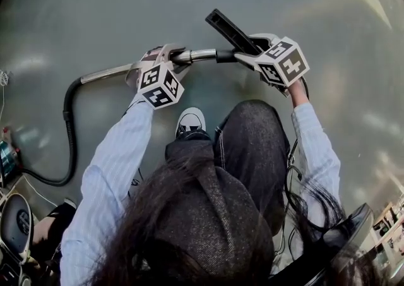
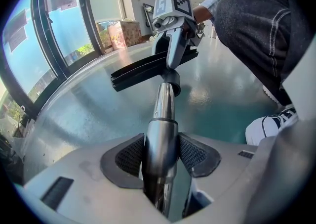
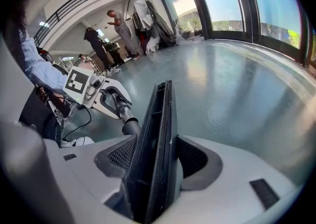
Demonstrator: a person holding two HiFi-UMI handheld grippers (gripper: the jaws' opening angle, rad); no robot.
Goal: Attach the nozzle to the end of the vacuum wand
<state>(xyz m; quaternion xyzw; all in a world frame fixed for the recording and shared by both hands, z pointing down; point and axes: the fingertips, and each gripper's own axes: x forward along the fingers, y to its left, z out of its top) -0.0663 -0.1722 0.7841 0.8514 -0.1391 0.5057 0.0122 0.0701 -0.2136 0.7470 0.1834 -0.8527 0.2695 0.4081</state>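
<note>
Glossy grey-green floor (image 1: 95, 7) spreads under everything, with tall windows beyond it in the gripper views.

The nozzle (image 1: 230, 31), a long flat black piece, is clamped edge-on between the fingers (image 3: 121, 154) of the right gripper (image 3: 157, 156). Its neck turns toward the free end of the wand (image 1: 196, 55). In the left gripper view the neck's dark collar meets the chrome tip, but I cannot tell whether it is pushed fully home.

The wand lies left to right across the head view, and the nozzle's body angles away from that line. Any further seating looks like a push straight along the wand's axis, right hand toward left.

The left gripper (image 2: 160, 154) has its fingers (image 2: 129, 156) clenched on the chrome tube, a short way back from the tip. A black hose (image 1: 68, 146) trails from the wand's far end.
</note>
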